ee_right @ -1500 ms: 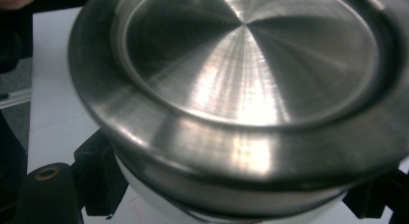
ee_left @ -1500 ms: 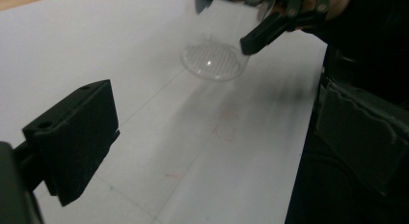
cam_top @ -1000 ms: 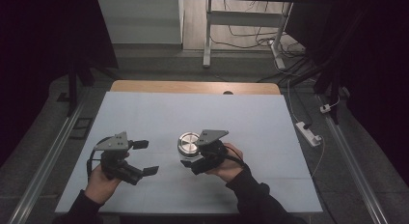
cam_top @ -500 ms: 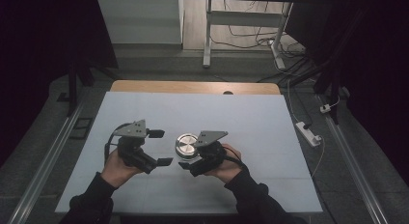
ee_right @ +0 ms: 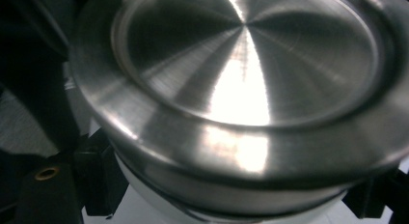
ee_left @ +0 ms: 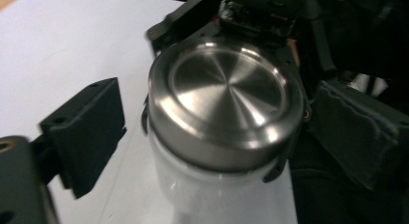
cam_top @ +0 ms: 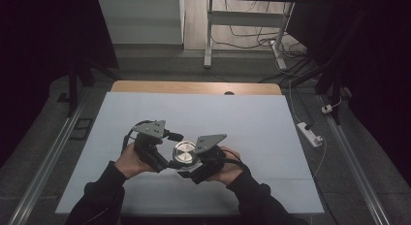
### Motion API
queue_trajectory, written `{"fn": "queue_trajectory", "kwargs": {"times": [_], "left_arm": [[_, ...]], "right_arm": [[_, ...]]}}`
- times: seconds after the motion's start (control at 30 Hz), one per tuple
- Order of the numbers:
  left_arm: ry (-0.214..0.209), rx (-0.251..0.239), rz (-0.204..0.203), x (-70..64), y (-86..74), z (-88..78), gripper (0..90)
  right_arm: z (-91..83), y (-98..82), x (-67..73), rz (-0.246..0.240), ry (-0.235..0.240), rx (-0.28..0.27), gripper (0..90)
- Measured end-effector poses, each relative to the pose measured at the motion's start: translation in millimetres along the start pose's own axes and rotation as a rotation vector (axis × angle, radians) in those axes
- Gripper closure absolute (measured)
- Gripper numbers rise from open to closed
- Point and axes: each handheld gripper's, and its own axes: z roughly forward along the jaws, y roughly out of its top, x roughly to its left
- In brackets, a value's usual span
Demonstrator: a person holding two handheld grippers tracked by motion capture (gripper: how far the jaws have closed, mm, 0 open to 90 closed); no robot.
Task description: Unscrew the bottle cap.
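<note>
A white jar with a brushed steel lid (cam_top: 184, 151) stands near the front middle of the table. My right gripper (cam_top: 190, 164) comes in from the right and is shut on the jar's white body (ee_right: 159, 204) just under the lid (ee_right: 251, 74). My left gripper (cam_top: 175, 151) has come in from the left. Its jaws have just been closing with the lid (ee_left: 226, 98) between them. The left fingertip (ee_left: 84, 130) still stands a little apart from the lid's rim, so the pads do not press on it. The right gripper's body (ee_left: 260, 11) shows behind the jar.
A pale blue-white mat (cam_top: 252, 118) covers the table, and a wooden strip (cam_top: 194, 87) shows at its far edge. A white power strip (cam_top: 310, 134) lies on the floor to the right. A metal table frame (cam_top: 209, 36) and cables stand beyond.
My left gripper moved right from the table's left side up to the jar, and its jaws now flank the lid. The right gripper and the jar kept still.
</note>
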Motion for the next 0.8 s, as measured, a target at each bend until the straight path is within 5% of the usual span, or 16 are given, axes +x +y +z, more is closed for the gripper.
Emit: {"fn": "queue_trajectory", "kwargs": {"times": [0.1, 0.17, 0.33, 0.43, 0.47, 0.5, 0.63, 0.73, 0.8], "left_arm": [[-0.052, -0.009, 0.023, -0.1, 1.9, 2.1, 12.3], [-0.051, -0.012, 0.039, -1.9, 2.7, 2.7, 17.5], [0.037, -0.035, 0.004, -6.6, 3.7, 4.0, 18.0], [0.126, -0.054, -0.045, -9.8, 5.0, 7.5, 18.0], [0.126, -0.054, -0.045, -9.8, 5.0, 7.5, 18.1], [0.195, -0.07, -0.089, -12.9, 6.0, 11.0, 18.1], [0.336, -0.075, -0.151, -20.7, 11.1, 20.9, 18.1], [0.343, -0.072, -0.155, -20.8, 14.2, 22.1, 17.8], [0.289, -0.091, -0.158, -18.2, 14.6, 16.0, 16.4]], "right_arm": [[-0.3, 1.8, 3.7, -0.03, 0.019, 0.006, 15.4], [-0.9, 2.9, 5.0, -0.038, 0.017, 0.007, 15.4], [-3.2, 4.6, 4.1, -0.021, -0.031, 0.012, 15.4], [-3.1, 5.1, 2.1, 0.013, -0.09, 0.008, 15.4], [-3.2, 5.2, 1.5, 0.03, -0.113, 0.009, 15.4], [-3.0, 5.1, 0.6, 0.047, -0.134, 0.005, 15.4], [-1.6, 5.0, -1.2, 0.119, -0.228, -0.003, 15.4], [-1.9, 4.6, -1.8, 0.149, -0.257, -0.002, 15.4], [-4.4, 5.1, -2.2, 0.144, -0.242, -0.015, 15.4]]}}
